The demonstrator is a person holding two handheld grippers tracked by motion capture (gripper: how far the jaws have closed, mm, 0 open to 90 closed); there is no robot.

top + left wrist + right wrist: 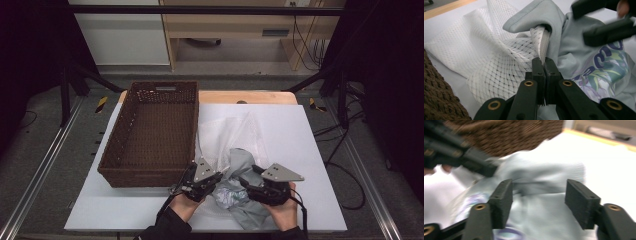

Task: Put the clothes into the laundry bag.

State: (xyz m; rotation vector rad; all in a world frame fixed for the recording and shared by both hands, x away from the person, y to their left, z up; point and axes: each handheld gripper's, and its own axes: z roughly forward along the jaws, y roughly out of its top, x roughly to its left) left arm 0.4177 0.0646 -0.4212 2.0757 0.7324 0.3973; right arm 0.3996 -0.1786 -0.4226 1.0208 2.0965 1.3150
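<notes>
A pale grey-green garment (pixel 239 160) with a printed front lies crumpled on the white sheet, partly in a white mesh bag (pixel 227 131). My left gripper (pixel 220 176) is shut on the bag's edge, where mesh (pixel 499 67) and garment (pixel 574 50) meet; in the left gripper view its jaws (pixel 543 65) press together on that rim. My right gripper (pixel 248 181) hovers over the garment from the right, open. In the right gripper view its jaws (pixel 539 195) stand wide apart with the garment (pixel 544 175) below them, blurred.
A brown wicker basket (pixel 145 176) stands left of the bag, its near wall close to my left gripper. The white sheet (pixel 300 140) covers the table, with free room on the right. A hand holds each gripper at the table's near edge.
</notes>
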